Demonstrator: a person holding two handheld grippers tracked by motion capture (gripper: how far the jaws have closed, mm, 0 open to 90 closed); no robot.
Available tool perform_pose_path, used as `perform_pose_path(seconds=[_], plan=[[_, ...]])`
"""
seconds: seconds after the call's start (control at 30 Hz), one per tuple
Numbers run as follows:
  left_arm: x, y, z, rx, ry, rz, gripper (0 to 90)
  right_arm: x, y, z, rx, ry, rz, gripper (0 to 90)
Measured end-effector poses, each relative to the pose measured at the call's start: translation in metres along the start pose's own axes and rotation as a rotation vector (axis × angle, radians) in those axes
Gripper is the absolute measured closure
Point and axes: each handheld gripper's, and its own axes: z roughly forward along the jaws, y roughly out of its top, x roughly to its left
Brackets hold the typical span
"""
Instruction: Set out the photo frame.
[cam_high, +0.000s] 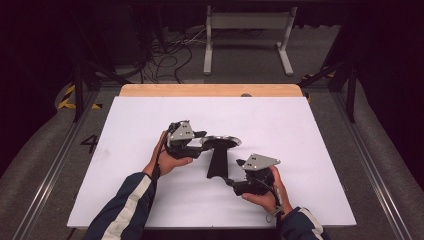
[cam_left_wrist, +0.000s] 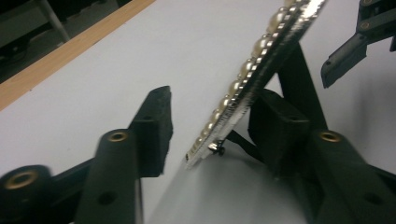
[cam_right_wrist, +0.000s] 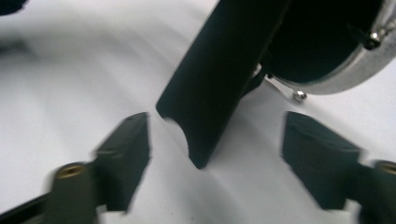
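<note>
**Pearl-rimmed frame between two grippers near the middle of the tabletop**

In the left gripper view, the left gripper (cam_left_wrist: 210, 126) is bracketing the pearl-rimmed picture frame (cam_left_wrist: 252, 74) with its two black jaws: the one on the right of that view is sitting against the frame's dark back, while the one on the left is standing apart from the pearl-studded front, a gap of white showing between them. The jaws are not clamping, then (open around the rim rather than pressing on it).

In the right gripper view, the right gripper (cam_right_wrist: 217, 140) is holding its jaws spread wide, and the frame's black easel stand (cam_right_wrist: 219, 74) is reaching down between them, touching neither one. Its foot is resting on the white surface.

From the high view, the frame is standing near the middle of the white tabletop (cam_high: 300, 130), leaning on its stand, which is running toward the near edge. The left hand (cam_high: 167, 157) is gripping its tool just left of the frame, and the right hand (cam_high: 265, 195) is sitting nearer the front edge, right of the stand's foot.
</note>
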Motion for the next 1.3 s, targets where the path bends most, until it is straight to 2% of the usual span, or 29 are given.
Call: perform_pose_path(seconds=[0.07, 0.1, 0.13, 0.2, 0.23, 0.27, 0.3, 0.33, 0.43, 0.53, 0.57, 0.73, 1.03, 1.17, 1.3], plan=[[-0.003, 0.000, 0.000, 0.006, -0.009, 0.017, 62.1, 0.002, 0.001, -0.003, -0.023, 0.009, -0.012, 49.7], [-0.003, 0.000, 0.000, 0.006, -0.009, 0.017, 64.8, 0.002, 0.001, -0.003, -0.023, 0.009, -0.012, 49.7], [-0.004, -0.001, 0.001, 0.005, -0.001, 0.020, 64.9, 0.004, 0.003, -0.005, -0.047, 0.006, -0.025, 62.7], [-0.004, -0.002, 0.000, 0.001, -0.001, 0.014, 65.2, 0.006, 0.005, -0.007, -0.066, 0.014, -0.028, 72.9], [-0.004, -0.002, 0.000, 0.001, -0.001, 0.014, 65.2, 0.006, 0.005, -0.007, -0.066, 0.014, -0.028, 72.9], [-0.004, -0.004, 0.000, -0.008, -0.004, 0.002, 65.2, 0.008, 0.007, -0.007, -0.078, 0.016, -0.024, 84.7], [-0.004, -0.004, 0.000, -0.008, -0.004, 0.002, 65.1, 0.008, 0.007, -0.007, -0.078, 0.016, -0.024, 84.7], [-0.004, -0.005, -0.001, -0.010, -0.003, -0.001, 65.2, 0.010, 0.009, -0.007, -0.096, 0.020, -0.018, 90.0], [-0.005, -0.004, -0.001, -0.003, 0.004, 0.009, 66.2, 0.012, 0.011, -0.004, -0.104, 0.029, -0.005, 90.0], [-0.011, 0.000, 0.001, 0.022, 0.027, 0.037, 68.1, 0.018, 0.016, 0.002, -0.100, 0.017, -0.004, 90.0], [-0.015, 0.002, 0.002, 0.037, 0.043, 0.059, 69.6, 0.023, 0.018, 0.007, -0.097, 0.014, -0.006, 90.0], [-0.017, 0.004, 0.003, 0.041, 0.039, 0.069, 72.9, 0.032, 0.020, 0.019, -0.077, -0.009, -0.001, 90.0], [-0.016, 0.004, 0.003, 0.041, 0.032, 0.074, 73.1, 0.034, 0.016, 0.035, -0.037, -0.034, 0.011, 90.0], [-0.019, 0.006, 0.003, 0.062, 0.057, 0.087, 73.4, 0.041, 0.015, 0.039, -0.017, -0.111, -0.005, 90.0], [-0.025, 0.009, 0.002, 0.083, 0.083, 0.090, 74.0, 0.045, 0.013, 0.043, 0.003, -0.154, -0.008, 90.0]])
